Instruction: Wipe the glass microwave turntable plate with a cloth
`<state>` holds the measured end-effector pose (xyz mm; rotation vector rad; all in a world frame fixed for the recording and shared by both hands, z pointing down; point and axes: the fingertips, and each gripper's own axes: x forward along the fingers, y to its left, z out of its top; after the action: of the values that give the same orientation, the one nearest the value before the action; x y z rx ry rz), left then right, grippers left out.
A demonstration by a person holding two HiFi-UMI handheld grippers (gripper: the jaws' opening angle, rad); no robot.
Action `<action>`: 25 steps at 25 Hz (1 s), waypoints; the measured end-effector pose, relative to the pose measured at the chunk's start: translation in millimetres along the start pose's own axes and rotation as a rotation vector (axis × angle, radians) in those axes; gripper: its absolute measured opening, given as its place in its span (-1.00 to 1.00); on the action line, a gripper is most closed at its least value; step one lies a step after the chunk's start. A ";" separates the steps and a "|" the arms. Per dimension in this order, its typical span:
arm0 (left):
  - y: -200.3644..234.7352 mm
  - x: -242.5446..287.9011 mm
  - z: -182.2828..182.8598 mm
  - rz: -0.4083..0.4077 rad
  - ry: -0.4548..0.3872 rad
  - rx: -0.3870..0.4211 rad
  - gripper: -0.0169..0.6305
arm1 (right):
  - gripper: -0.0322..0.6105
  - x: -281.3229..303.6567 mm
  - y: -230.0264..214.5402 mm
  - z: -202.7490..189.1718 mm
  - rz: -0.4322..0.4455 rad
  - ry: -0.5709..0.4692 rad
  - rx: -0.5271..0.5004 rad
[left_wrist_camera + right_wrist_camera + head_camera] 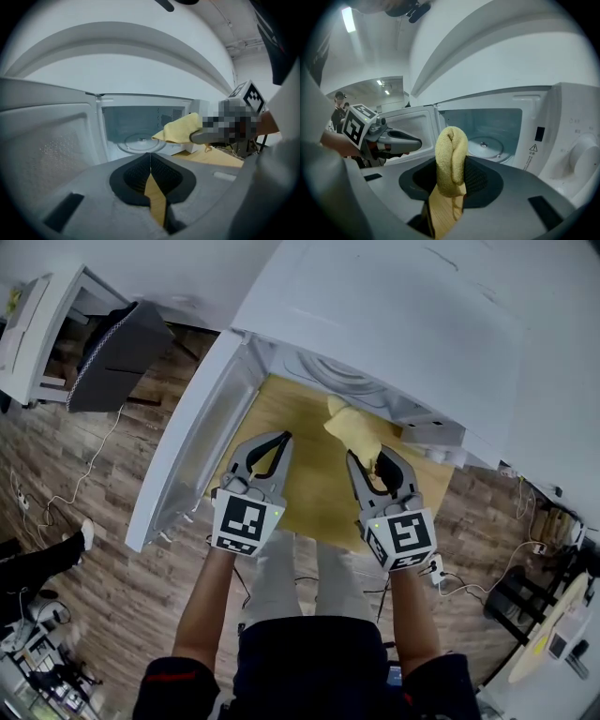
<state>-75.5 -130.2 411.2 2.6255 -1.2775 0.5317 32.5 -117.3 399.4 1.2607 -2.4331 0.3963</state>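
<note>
The wiping hasn't begun. My right claw [451,174] is clamped on a folded yellow cloth [451,145] in front of the open microwave [562,140], and my left claw [150,161] is closed on nothing, so all the reaching in and rubbing is left to do. The glass plate [485,146] lies flat on the oven floor inside, round and clear with a small hub at its middle, and I can't make out any dirt on it from here.

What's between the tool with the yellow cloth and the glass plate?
Only bare wooden tabletop, in the head view; the right tool faces the round glass plate directly.
</note>
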 end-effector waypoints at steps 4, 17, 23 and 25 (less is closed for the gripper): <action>0.2 13.6 -7.6 -0.019 0.010 0.028 -0.90 | -0.47 5.1 -3.7 -10.4 -0.006 0.013 -0.005; 0.9 57.1 -43.4 -0.084 0.072 0.123 -0.90 | -0.47 13.7 -7.2 -43.1 -0.003 0.064 -0.021; 5.3 79.5 -52.4 -0.114 0.134 0.206 -0.89 | -0.47 16.2 -10.5 -53.3 -0.005 0.078 -0.022; 7.0 85.7 -50.6 -0.121 0.138 0.219 -0.89 | -0.47 16.6 -11.4 -55.8 -0.005 0.081 -0.022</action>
<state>-44.4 -181.2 491.2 2.7606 -1.0662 0.8602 43.9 -112.8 457.5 1.2177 -2.3602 0.4105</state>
